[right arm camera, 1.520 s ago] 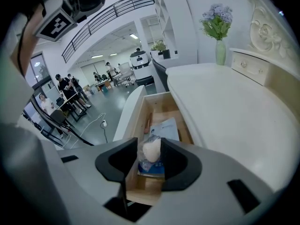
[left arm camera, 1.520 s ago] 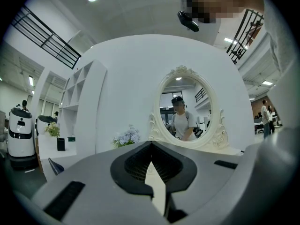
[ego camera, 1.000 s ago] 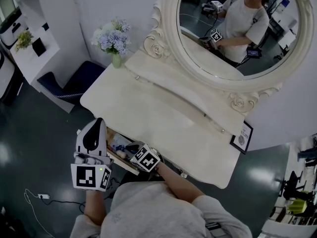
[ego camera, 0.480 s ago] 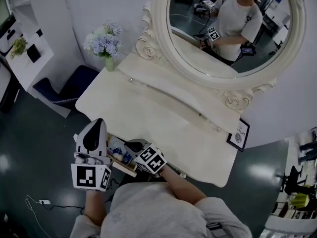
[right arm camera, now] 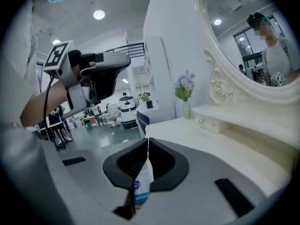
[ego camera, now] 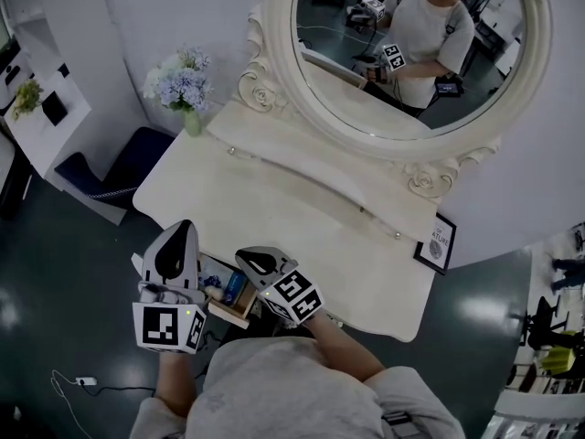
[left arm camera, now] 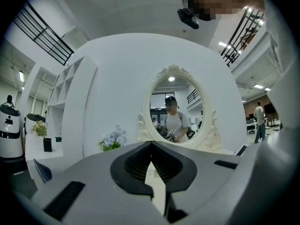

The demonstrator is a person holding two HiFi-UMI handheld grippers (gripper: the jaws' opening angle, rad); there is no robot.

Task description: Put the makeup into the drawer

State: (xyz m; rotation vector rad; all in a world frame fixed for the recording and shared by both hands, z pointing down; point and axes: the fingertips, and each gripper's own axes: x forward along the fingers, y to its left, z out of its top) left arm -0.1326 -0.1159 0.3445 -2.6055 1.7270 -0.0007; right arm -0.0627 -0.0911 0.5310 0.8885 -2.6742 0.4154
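Seemingly you are close to done: the table top (ego camera: 302, 213) is bare, and the makeup (ego camera: 228, 286) lies in the open drawer (ego camera: 236, 312) under its front edge, several small pieces together, one of them blue. What is left, as I judge it, is to push the drawer shut, unless more makeup waits out of sight.

Your left gripper (left arm camera: 151, 143) has its jaws together on nothing. Your right gripper (right arm camera: 148, 140) is closed at the tips too. A blue-printed pack (right arm camera: 142, 191) shows through the slot behind them, and I take it to lie in the drawer beneath, not in the grip.

Both grippers hang just above the drawer, near each other. Mind the table's front edge just beyond the tips, and your body close behind. Room opens to your left, towards the chair (ego camera: 114, 167). The flowers (ego camera: 181, 80) and the mirror (ego camera: 411, 53) stand well clear.
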